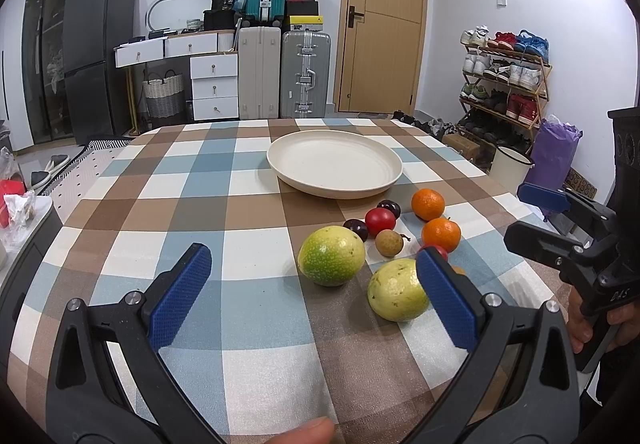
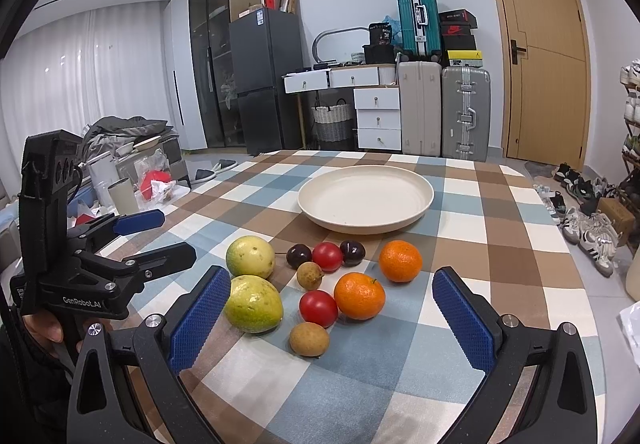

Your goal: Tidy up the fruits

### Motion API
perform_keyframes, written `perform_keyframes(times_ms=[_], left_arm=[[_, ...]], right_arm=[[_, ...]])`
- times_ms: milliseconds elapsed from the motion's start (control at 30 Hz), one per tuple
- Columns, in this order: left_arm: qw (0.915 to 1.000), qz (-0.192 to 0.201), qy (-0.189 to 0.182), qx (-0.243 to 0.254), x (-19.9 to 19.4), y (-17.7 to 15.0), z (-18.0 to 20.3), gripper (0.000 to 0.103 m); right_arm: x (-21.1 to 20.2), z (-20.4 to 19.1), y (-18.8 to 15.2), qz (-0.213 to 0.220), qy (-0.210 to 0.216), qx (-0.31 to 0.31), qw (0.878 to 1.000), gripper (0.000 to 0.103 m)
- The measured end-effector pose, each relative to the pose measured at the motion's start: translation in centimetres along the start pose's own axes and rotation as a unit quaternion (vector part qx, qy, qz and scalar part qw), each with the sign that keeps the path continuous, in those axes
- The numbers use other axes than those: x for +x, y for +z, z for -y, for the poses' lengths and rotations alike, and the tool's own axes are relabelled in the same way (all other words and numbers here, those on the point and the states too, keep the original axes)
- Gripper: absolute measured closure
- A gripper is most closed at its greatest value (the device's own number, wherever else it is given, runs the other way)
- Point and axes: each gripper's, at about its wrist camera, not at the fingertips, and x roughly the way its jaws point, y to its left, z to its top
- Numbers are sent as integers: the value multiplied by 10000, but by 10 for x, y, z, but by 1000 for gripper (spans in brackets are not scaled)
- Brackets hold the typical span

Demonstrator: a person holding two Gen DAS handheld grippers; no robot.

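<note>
plate [image 2: 424, 199]: bare, well beyond the fruit cluster
fruits: bunched on checked tablecloth [image 2: 224, 195], none plated
left gripper [image 1: 316, 292]: spread, holding nothing
right gripper [image 2: 332, 312]: spread, holding nothing
next: take near longan [image 2: 309, 339] first, pinch lightly, it likely rolls

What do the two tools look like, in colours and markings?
Both are matte black plastic frames with silver screws and blue, diamond-textured finger pads. The left tool carries white "GenRobot.AI" lettering on its body, seen from the right wrist; the right tool shows faint embossed letters I cannot read. Bare hands grip the handles.
</note>
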Motion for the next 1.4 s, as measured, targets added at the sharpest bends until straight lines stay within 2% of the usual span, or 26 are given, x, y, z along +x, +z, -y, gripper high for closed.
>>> perform_keyframes(times_ms=[1400], left_arm=[[10000,-57,-2,-56,5,-1,-1,1]], right_arm=[[11,1,2,-234,-274,51,9993,0]])
